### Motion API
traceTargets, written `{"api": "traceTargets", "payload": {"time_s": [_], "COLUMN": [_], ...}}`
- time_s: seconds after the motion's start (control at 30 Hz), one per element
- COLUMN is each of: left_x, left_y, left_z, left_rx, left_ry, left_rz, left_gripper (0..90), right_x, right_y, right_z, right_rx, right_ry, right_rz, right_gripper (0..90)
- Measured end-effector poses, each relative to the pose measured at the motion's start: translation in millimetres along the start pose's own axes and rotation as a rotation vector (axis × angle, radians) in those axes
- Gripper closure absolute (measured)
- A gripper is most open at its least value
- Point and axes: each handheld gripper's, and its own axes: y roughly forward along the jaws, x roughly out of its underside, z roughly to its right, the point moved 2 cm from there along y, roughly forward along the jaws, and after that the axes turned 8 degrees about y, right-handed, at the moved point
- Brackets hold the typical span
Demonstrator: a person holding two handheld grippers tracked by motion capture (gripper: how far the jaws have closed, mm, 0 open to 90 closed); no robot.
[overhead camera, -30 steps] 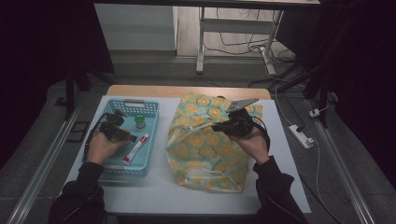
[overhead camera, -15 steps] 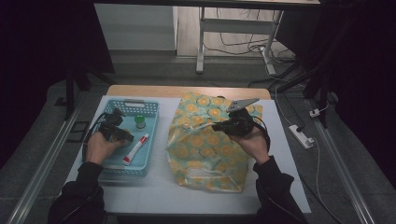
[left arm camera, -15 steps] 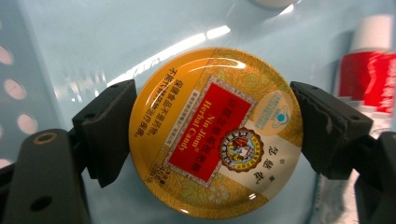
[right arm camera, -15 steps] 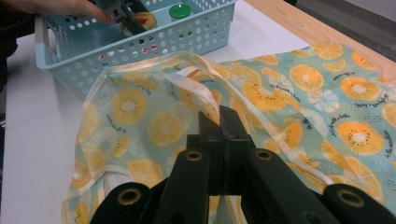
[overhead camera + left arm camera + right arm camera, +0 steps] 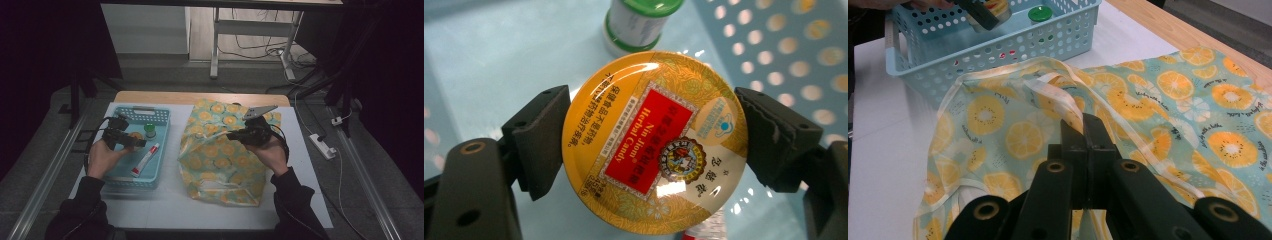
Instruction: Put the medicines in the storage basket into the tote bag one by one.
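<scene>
A round yellow tin (image 5: 654,142), labelled as herbal candy, is clamped by its rim between the jaws of the left gripper (image 5: 131,141); the jaws have just been closing and now press on opposite sides of the tin. In the high view the tin (image 5: 135,135) is held over the blue basket (image 5: 159,116), inside its walls and toward the basket's far half. Whether the tin is clear of the basket floor is hard to judge from the high view, but in the left gripper view it appears lifted above it.

A small jar with a green lid (image 5: 149,130) stands upright in the basket, just beyond the tin. A white tube with a red cap (image 5: 145,160) lies flat on the basket floor, on the near side of the tin.

Beside the basket, on the white surface (image 5: 170,210), a teal bag printed with orange slices (image 5: 220,165) is spread out. The right gripper (image 5: 239,135) rests over the bag's upper part, on the side away from the basket. Its jaws are pressed together on a white-edged fold of the bag's fabric (image 5: 1068,107), which is pinched at the bag's mouth. The basket (image 5: 993,45) is seen beyond the bag in the right gripper view.
</scene>
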Motion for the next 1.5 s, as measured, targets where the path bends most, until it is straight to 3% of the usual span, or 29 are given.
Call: {"api": "traceTargets", "payload": {"time_s": [0.27,0.5,0.77,1.5], "left_x": [-4.3,-4.2,-6.0,-21.1], "left_y": [-18.5,-28.3,-37.8,-34.1], "left_z": [18.7,33.2,55.7,127.6], "left_rx": [-0.009,0.035,0.051,0.219], "left_ry": [0.053,0.084,0.155,0.318], "left_rz": [0.059,0.108,0.12,0.156], "left_gripper": [20.2,20.3,20.3,20.3], "right_x": [-0.5,-1.2,-1.1,-0.6], "right_y": [-0.7,-1.2,-1.0,-0.2], "right_z": [-1.0,-2.8,-2.6,-0.8], "right_rx": [-0.002,-0.003,-0.002,0.004], "right_ry": [-0.008,-0.017,-0.019,-0.012], "right_rz": [0.014,0.022,0.022,0.03], "right_gripper": [89.8,89.8,89.8,89.9]}}
